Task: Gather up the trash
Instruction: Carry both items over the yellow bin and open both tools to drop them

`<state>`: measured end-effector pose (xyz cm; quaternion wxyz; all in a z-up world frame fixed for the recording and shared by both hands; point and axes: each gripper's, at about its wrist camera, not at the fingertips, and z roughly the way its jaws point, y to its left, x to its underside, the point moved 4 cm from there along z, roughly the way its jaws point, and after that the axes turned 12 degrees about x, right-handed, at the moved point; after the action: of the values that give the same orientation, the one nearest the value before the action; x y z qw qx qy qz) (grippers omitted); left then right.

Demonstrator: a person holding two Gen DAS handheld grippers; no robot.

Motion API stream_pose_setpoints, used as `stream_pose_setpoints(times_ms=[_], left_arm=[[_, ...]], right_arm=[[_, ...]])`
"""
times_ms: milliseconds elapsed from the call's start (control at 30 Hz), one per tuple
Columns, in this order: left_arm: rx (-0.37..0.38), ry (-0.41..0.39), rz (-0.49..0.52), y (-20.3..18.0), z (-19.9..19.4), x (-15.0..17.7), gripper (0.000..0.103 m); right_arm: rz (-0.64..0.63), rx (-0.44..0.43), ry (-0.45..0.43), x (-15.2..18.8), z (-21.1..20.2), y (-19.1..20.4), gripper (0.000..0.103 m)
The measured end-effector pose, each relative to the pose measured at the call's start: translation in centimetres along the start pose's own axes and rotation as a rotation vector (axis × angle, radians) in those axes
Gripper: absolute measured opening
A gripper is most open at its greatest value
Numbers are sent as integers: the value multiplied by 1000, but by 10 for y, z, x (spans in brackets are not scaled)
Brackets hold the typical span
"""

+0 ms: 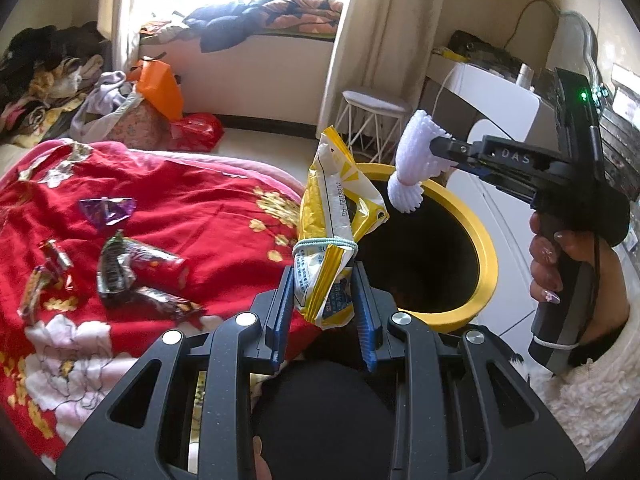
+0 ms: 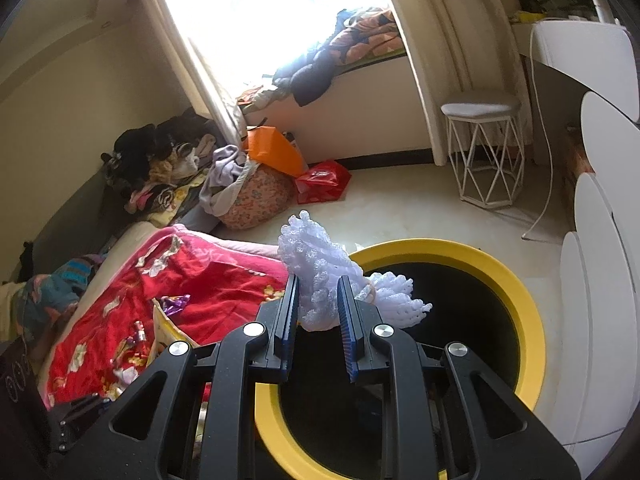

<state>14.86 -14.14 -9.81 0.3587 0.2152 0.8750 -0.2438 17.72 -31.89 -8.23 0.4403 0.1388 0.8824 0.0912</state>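
- Left wrist: left gripper (image 1: pixel 323 295) clamps the yellow snack bag (image 1: pixel 332 236) at its lower end, beside the yellow-rimmed bin (image 1: pixel 486 264); light, crinkly, likely slippery.
- Right wrist: right gripper (image 2: pixel 318 300) pinches white foam netting (image 2: pixel 316 268) mid-body above the bin's opening; soft, springy, featherlight.

Red floral blanket (image 1: pixel 208 208) on bed: purple wrapper (image 1: pixel 107 209), dark wrappers (image 1: pixel 132 268), small foil wrappers (image 1: pixel 50 270).

Bright window (image 2: pixel 256 12), cream walls (image 2: pixel 80 92), white stool (image 2: pixel 486 152)
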Motion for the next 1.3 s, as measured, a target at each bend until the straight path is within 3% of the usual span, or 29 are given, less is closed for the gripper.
stream_pose_setpoints(times_ms=[500,1000,1167,1300], left_arm=[[19,75,34,-21,36,3,23],[43,138,34,-30,68,5,23],[55,138,18,-31,77,3,24],[68,112,36,-35,77,-1,51]], right_arm=[[57,12,21,3,11,-24,19],[98,-33,77,3,23,-36,21],[119,-21,98,5,29,-47,35],[140,13,99,6,30,-56,45]])
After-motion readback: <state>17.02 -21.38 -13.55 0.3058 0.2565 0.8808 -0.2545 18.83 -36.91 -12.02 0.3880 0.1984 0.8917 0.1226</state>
